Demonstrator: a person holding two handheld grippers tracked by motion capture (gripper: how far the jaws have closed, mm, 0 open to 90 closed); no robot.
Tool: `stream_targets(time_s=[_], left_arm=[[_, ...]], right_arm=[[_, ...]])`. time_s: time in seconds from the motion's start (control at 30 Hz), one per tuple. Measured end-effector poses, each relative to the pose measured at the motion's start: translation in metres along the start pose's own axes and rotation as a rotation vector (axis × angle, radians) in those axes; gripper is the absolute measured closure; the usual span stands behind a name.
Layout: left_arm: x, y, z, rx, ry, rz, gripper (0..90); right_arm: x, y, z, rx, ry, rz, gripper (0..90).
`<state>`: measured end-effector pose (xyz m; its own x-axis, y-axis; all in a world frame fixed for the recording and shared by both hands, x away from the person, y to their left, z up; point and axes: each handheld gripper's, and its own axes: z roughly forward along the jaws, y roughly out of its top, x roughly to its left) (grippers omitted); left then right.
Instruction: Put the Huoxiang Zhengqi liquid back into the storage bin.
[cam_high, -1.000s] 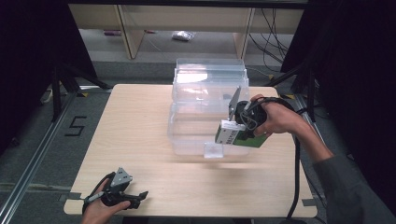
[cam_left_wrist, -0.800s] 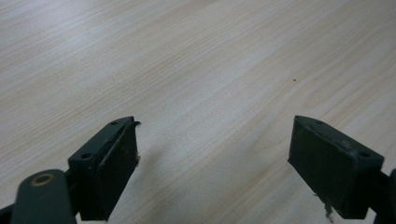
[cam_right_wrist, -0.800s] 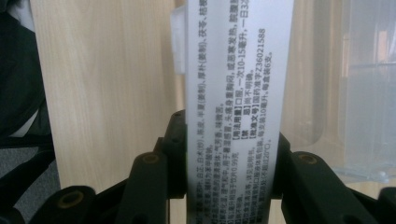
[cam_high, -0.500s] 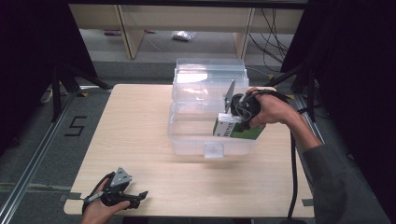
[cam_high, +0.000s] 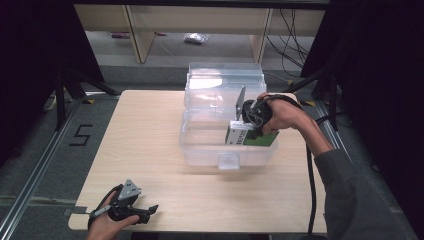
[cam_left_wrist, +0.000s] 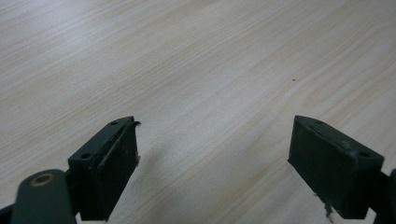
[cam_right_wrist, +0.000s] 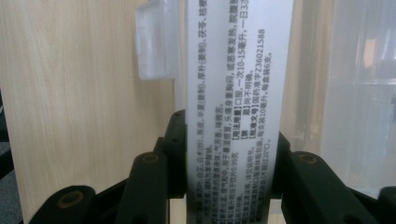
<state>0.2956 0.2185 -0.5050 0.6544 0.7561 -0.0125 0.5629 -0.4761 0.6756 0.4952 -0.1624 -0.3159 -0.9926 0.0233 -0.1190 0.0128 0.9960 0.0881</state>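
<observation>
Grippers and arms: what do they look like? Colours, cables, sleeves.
Both are black handheld units. The left gripper carries a grey three-cornered plate on top; its jaws are flat black blocks with screw holes and worn pads. The right gripper has an upright grey plate and a black cable trailing along the arm. The right sleeve is dark grey.
</observation>
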Motion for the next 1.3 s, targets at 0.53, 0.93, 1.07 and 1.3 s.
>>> stream_targets(time_s=[0.53, 0.93, 1.07, 1.3], left_arm=[[0.001, 0.0, -0.001, 0.013, 0.002, 0.014, 15.1], [0.002, 0.0, -0.001, 0.014, 0.0, 0.014, 15.1], [0.002, 0.0, -0.001, 0.014, 0.001, 0.014, 15.1], [0.001, 0.0, -0.001, 0.013, 0.002, 0.005, 15.1]], right_arm=[[-0.011, -0.006, 0.025, 0.03, 0.011, 0.017, 64.0], [-0.018, -0.009, 0.043, 0.049, 0.026, 0.009, 64.0], [-0.02, -0.011, 0.045, 0.052, 0.019, 0.011, 64.0], [-0.021, -0.012, 0.049, 0.061, 0.019, 0.008, 63.9]])
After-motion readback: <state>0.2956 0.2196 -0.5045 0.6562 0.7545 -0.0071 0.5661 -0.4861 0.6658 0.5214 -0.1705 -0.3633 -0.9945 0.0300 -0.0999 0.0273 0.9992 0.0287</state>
